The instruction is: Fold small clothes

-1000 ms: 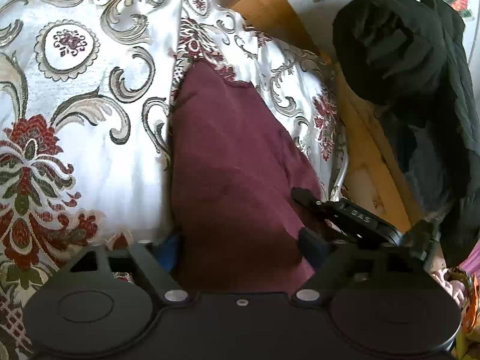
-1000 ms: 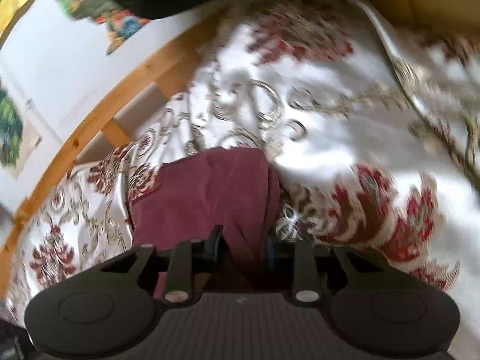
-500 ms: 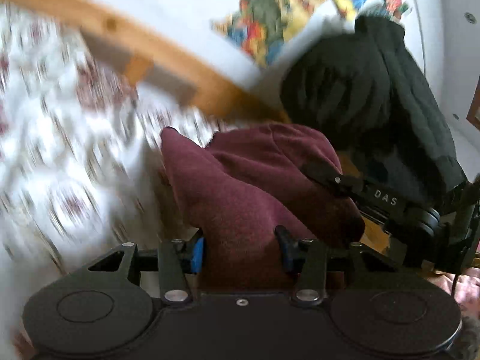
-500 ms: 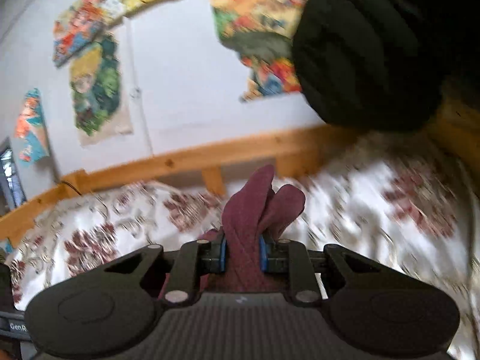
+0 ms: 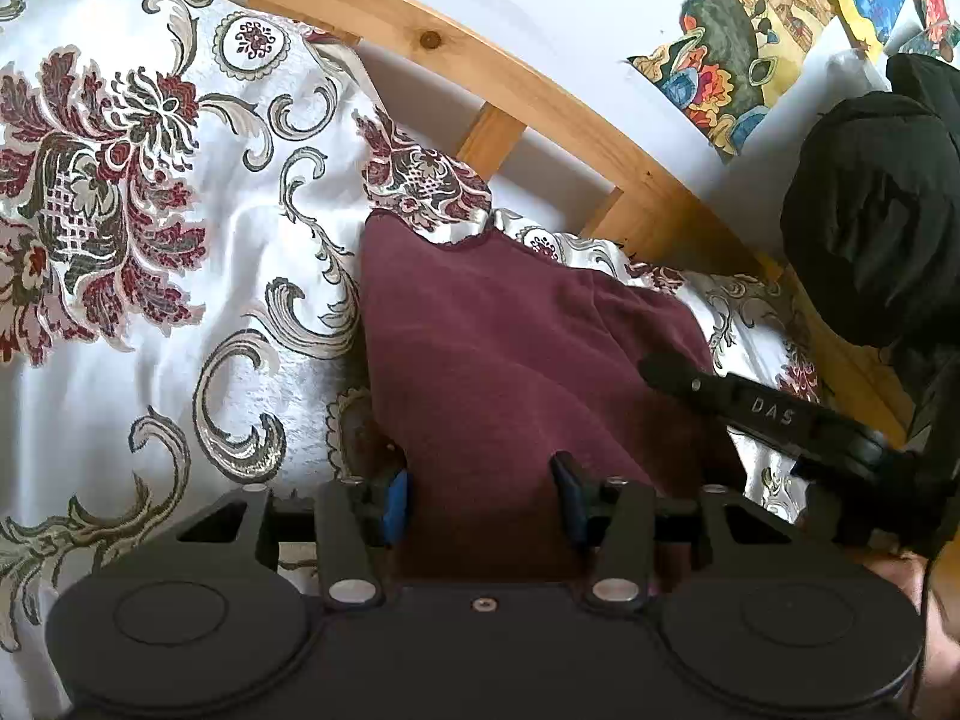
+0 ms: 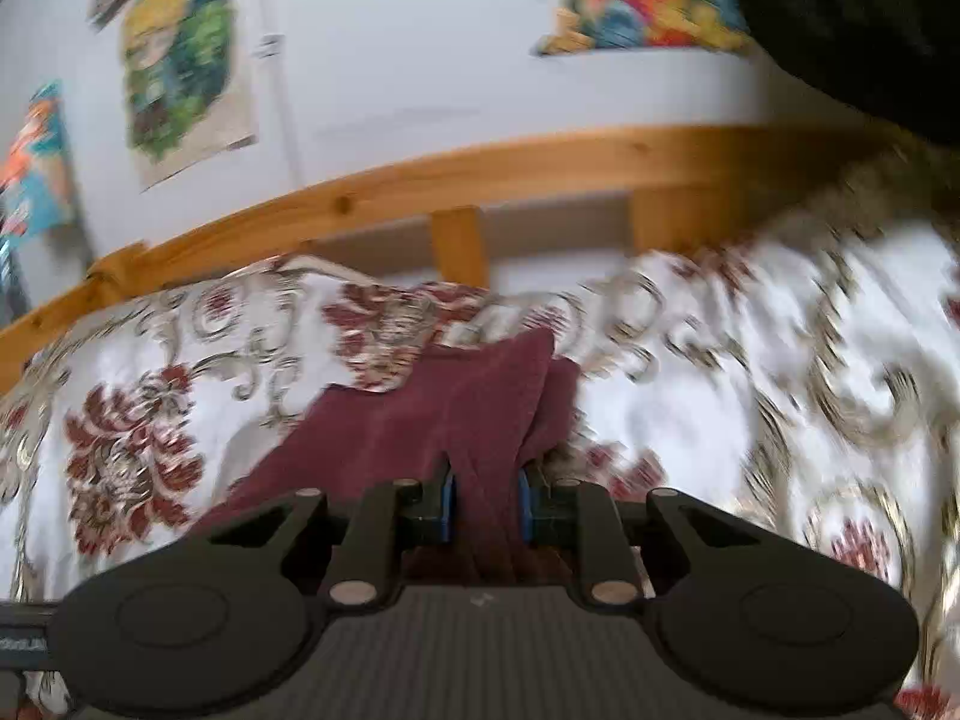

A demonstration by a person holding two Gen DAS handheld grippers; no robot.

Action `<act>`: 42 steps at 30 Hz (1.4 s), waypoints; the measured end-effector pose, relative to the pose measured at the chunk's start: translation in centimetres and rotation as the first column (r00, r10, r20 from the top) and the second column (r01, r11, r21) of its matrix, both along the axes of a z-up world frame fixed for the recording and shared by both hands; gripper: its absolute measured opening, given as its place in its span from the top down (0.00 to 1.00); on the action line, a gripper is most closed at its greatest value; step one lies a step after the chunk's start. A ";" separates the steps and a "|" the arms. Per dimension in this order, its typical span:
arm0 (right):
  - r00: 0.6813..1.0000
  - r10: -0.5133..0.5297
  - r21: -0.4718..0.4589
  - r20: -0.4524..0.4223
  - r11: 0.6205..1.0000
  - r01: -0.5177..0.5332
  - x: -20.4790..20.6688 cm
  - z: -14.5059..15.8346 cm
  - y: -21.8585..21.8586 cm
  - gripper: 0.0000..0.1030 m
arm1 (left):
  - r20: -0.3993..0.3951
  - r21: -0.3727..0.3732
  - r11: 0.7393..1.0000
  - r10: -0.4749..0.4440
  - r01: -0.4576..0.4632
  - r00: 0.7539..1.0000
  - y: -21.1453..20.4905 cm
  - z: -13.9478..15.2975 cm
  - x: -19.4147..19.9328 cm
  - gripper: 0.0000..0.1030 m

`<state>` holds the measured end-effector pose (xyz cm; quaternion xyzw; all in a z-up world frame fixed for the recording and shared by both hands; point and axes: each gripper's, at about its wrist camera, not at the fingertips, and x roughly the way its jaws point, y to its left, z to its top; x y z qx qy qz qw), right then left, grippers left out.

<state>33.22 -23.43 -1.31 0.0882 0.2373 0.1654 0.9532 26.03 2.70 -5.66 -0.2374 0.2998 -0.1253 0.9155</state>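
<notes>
A maroon garment point(image 5: 492, 348) lies on a white bedspread with red and grey floral pattern point(image 5: 150, 240). My left gripper point(image 5: 480, 498) has its jaws set wide, one on each side of the garment's near edge, with the cloth between them. In the right wrist view the same maroon garment point(image 6: 432, 414) runs back into my right gripper point(image 6: 485, 504), whose blue-padded jaws are shut on a fold of it. The right gripper's black body point(image 5: 774, 414) shows at the right of the left wrist view, over the garment's right edge.
A wooden bed rail point(image 5: 480, 78) runs along the far side, with a white wall and colourful pictures point(image 5: 738, 60) behind. A bulky black garment point(image 5: 870, 222) hangs at the right, over the bed's corner. The right wrist view is motion-blurred.
Both grippers lifted the maroon garment off the bed half a second ago and have now brought it back down, spread flatter on the bedspread. The left jaws stand wider apart.
</notes>
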 end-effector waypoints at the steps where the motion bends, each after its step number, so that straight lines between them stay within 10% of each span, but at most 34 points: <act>1: 1.000 -0.022 0.021 -0.018 1.000 0.022 0.1 -0.5 -0.5 0.76 | -0.003 0.004 1.000 -0.004 0.004 1.000 -0.1 0.0 0.1 0.47; 10: 0.992 -0.099 0.021 -0.074 0.995 0.101 -2.2 -0.7 -2.1 0.38 | -0.074 0.029 0.999 0.021 -0.019 0.997 0.2 1.4 -1.3 0.13; 20: 0.994 -0.095 0.012 0.053 0.995 0.094 -11.5 4.0 -2.0 0.04 | 0.017 0.214 0.977 0.005 -0.008 1.000 -0.4 7.8 -8.1 0.01; 42: 0.993 -0.100 0.015 0.060 0.995 0.100 -27.9 3.8 -3.1 0.00 | 0.176 0.420 0.900 0.045 -0.116 0.983 -0.8 9.3 -22.8 0.01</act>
